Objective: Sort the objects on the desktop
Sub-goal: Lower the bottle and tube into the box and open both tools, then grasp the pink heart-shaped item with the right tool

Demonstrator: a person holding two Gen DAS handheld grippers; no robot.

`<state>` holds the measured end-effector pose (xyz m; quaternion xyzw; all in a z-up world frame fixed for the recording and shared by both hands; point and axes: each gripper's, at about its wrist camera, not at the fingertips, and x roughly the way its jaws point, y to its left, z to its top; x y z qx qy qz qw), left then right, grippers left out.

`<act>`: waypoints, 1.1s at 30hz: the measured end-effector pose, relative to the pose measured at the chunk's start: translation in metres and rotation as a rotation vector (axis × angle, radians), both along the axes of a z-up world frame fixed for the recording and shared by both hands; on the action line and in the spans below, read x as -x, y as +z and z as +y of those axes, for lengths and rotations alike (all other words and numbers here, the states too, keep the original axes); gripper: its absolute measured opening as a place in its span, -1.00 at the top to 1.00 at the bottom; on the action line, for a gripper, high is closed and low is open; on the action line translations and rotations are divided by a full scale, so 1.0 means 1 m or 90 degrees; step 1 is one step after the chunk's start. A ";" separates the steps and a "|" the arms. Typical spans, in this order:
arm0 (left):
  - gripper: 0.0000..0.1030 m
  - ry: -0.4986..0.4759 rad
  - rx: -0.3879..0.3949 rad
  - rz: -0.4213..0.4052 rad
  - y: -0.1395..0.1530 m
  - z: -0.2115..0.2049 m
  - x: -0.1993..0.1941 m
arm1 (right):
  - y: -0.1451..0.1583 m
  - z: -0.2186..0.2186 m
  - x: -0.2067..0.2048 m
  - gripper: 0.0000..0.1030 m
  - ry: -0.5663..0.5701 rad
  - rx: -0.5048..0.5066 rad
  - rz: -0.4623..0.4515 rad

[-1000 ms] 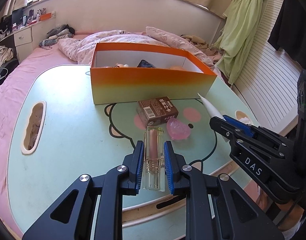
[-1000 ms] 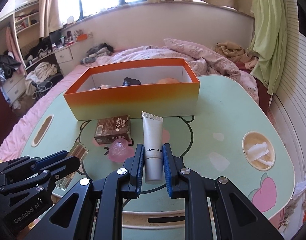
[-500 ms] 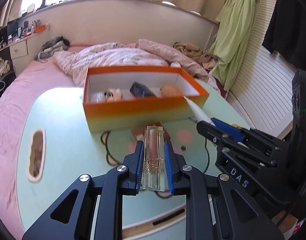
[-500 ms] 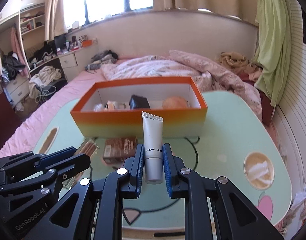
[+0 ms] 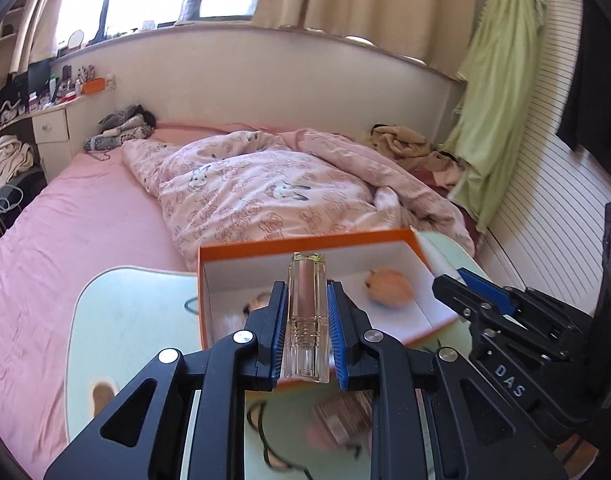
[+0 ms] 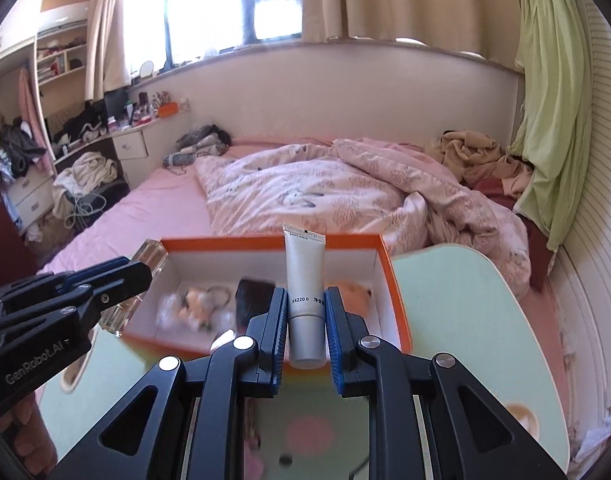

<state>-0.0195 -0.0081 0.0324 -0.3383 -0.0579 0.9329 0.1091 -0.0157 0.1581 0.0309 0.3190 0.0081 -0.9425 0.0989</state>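
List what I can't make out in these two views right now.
- Left view: box near-left contents, hidden behind the lipstick and jaws.
- Right view: the items left of the tube, motion-blurred.
- Both views: table items below the jaws, blurred.

Both wrist cams look fwd-down, close over shared orange box (image 5: 421, 246).

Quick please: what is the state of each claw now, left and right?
Left claw: closed, holding the clear lipstick tube.
Right claw: closed, holding the white cream tube.
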 end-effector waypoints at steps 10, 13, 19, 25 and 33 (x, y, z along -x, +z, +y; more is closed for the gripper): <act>0.52 0.011 0.001 -0.060 -0.031 0.003 0.045 | -0.024 -0.004 0.044 0.40 0.023 0.041 -0.054; 0.40 0.028 -0.012 -0.070 -0.033 -0.003 0.047 | -0.024 0.004 0.043 -0.24 0.009 0.084 -0.048; 0.40 0.034 -0.027 -0.055 -0.024 -0.014 0.022 | -0.009 0.013 0.023 -0.24 -0.014 0.070 -0.014; 0.06 0.021 -0.005 -0.072 -0.025 -0.019 -0.013 | -0.004 0.025 -0.019 -0.24 -0.005 0.084 -0.012; -0.49 0.039 -0.017 -0.111 -0.051 -0.032 -0.069 | -0.052 0.006 -0.079 -0.09 0.049 0.074 -0.084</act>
